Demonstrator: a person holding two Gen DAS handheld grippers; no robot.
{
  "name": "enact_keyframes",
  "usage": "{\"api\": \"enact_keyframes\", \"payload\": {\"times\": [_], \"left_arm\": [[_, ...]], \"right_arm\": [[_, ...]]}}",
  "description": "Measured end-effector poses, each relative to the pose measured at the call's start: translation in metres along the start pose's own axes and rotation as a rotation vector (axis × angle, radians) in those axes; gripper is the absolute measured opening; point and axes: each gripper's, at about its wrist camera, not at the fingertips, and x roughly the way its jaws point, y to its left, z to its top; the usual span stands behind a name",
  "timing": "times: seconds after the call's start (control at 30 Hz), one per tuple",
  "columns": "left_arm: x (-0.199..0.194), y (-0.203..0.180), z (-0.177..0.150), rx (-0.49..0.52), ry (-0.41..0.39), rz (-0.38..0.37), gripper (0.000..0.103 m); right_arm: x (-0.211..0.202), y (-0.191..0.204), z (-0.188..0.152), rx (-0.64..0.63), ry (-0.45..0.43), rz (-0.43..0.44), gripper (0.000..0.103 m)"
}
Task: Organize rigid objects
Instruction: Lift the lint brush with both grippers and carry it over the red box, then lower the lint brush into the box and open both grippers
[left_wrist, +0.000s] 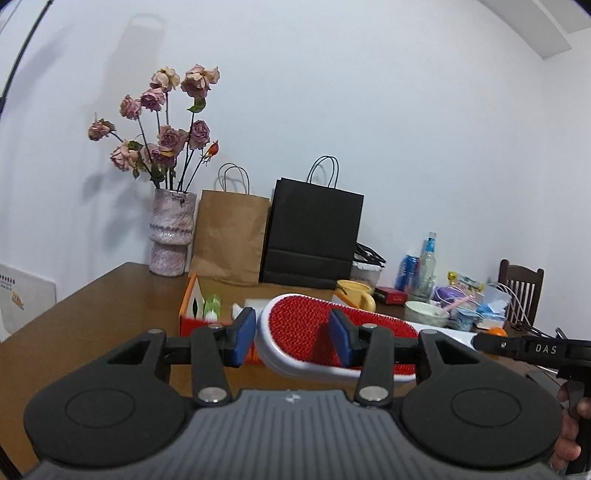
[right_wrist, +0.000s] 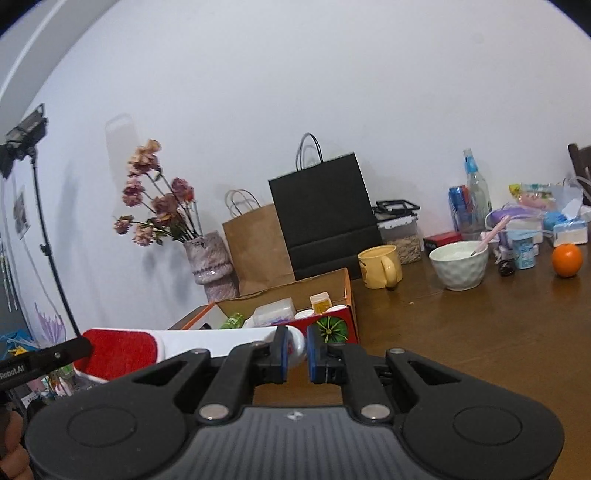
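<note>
The brush (left_wrist: 332, 328) has a glossy white plastic shell and a red, napped cloth face. The table (right_wrist: 461, 332) is dark polished wood. One bag (left_wrist: 231, 236) is matt brown paper, the other bag (left_wrist: 314, 229) matt black. The vase (left_wrist: 171, 232) looks rough and mottled. The mug (right_wrist: 380, 266) and bowl (right_wrist: 460, 264) look glazed; the bottle (right_wrist: 478, 192) is clear.

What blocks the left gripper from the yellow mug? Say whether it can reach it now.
Probably not directly. The lint brush, held by the right gripper, lies across the open left gripper, and the yellow mug sits right behind it.
</note>
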Motion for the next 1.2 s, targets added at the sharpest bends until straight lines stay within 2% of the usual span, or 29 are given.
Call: {"api": "enact_keyframes", "payload": {"times": [0.13,0.3,0.43,0.57,0.67,0.8,0.9,1.0,1.1,1.2], "left_arm": [[0.05,0.016,0.03,-0.022,0.0,0.002,0.044],[0.123,0.038,0.059,-0.031,0.053,0.029,0.044],[0.182,0.058,0.064,-0.056,0.133,0.029,0.044],[0.233,0.081,0.055,-0.113,0.258,0.036,0.044],[0.255,0.093,0.047,-0.141,0.303,0.038,0.044],[0.275,0.101,0.042,-0.154,0.348,0.032,0.044],[0.292,0.108,0.034,-0.176,0.399,0.055,0.044],[0.309,0.112,0.023,-0.191,0.464,0.077,0.043],[0.313,0.102,0.018,-0.119,0.478,0.092,0.044],[0.315,0.096,0.018,-0.093,0.508,0.08,0.048]], "right_arm": [[0.054,0.0,0.028,0.019,0.027,0.014,0.011],[0.131,0.001,0.056,0.034,0.087,0.004,0.011],[0.189,-0.01,0.062,0.056,0.174,-0.021,0.011],[0.233,-0.023,0.051,0.1,0.257,-0.034,0.011],[0.247,-0.022,0.044,0.066,0.293,-0.054,0.011],[0.262,-0.005,0.036,-0.111,0.35,-0.112,0.014],[0.275,0.002,0.028,-0.212,0.419,-0.122,0.015],[0.277,0.008,0.026,-0.261,0.422,-0.132,0.015],[0.28,0.01,0.027,-0.274,0.442,-0.127,0.015],[0.281,0.01,0.03,-0.28,0.458,-0.133,0.019]]}}
